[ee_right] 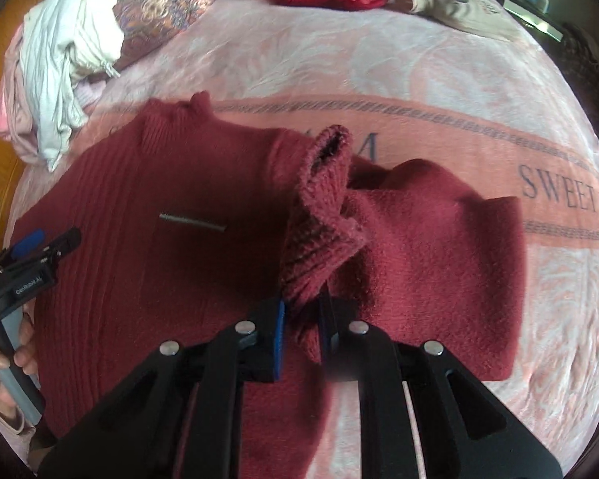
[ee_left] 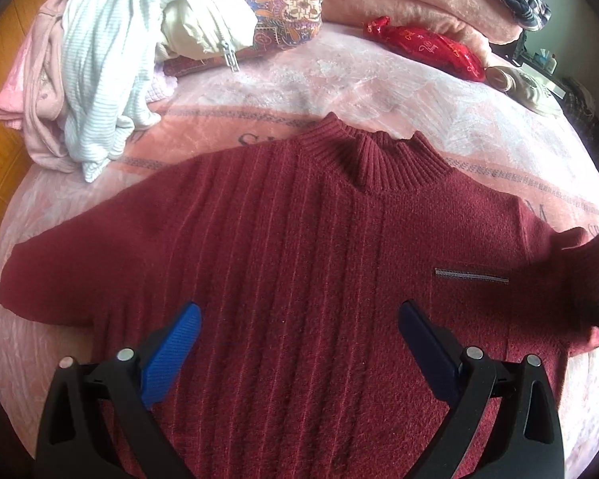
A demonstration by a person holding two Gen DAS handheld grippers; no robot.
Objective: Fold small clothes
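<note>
Right tongs [ee_right: 301, 319] clamp the dark red knitted sweater's [ee_left: 299, 239] cuff, lifted. Left tongs [ee_left: 299, 315] hover spread apart above its near hem.

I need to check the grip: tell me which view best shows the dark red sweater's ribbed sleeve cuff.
The right wrist view: the ribbed sleeve cuff of the dark red knitted sweater sits centre frame, pinched in the right tongs. The left wrist view shows it only blurred at the right edge.

Soft daylight, strong fisheye bending at edges, slight motion blur.
</note>
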